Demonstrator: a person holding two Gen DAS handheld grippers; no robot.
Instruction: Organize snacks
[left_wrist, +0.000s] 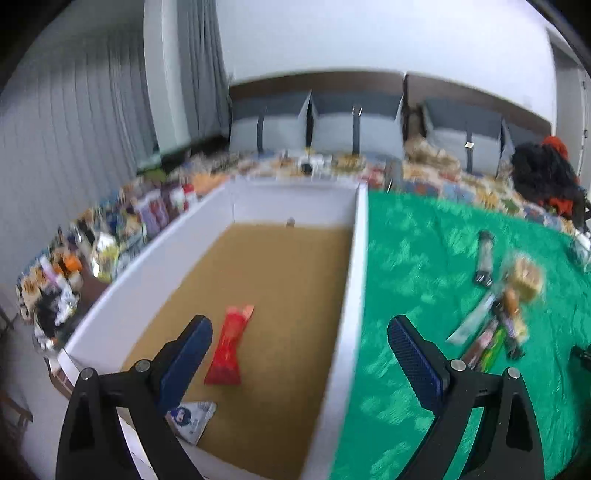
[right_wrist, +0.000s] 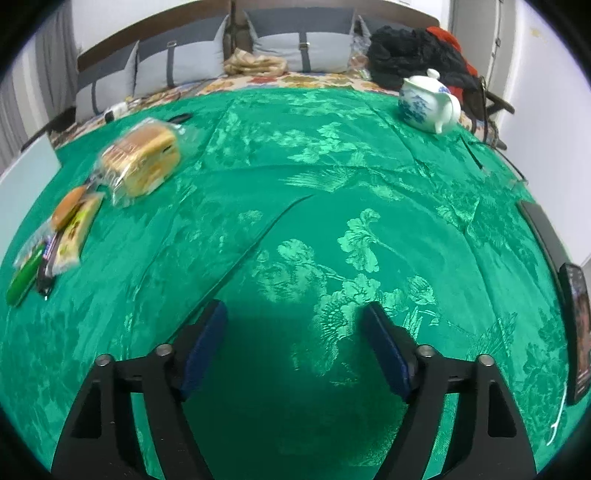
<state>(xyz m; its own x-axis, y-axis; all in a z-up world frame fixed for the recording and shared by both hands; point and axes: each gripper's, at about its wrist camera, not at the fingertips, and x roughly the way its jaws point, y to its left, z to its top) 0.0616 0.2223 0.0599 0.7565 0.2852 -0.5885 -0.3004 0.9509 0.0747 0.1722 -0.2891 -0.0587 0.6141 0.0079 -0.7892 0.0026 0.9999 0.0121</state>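
Note:
A white box (left_wrist: 354, 258) with a brown floor sits on the green cloth. Inside it lie a red snack packet (left_wrist: 229, 345) and a white packet with a dark print (left_wrist: 194, 419). My left gripper (left_wrist: 299, 339) is open and empty above the box's near right wall. Loose snacks (left_wrist: 495, 325) lie on the cloth to the right of the box. In the right wrist view they are at the left: a bagged bread loaf (right_wrist: 142, 160) and several bar packets (right_wrist: 55, 243). My right gripper (right_wrist: 293, 332) is open and empty over bare cloth.
A white and blue teapot (right_wrist: 428, 101) stands at the far right of the green cloth (right_wrist: 332, 206). A phone (right_wrist: 576, 332) lies at the right edge. Many packaged goods (left_wrist: 92, 251) line the left side of the box. Cushions and dark clothes lie behind.

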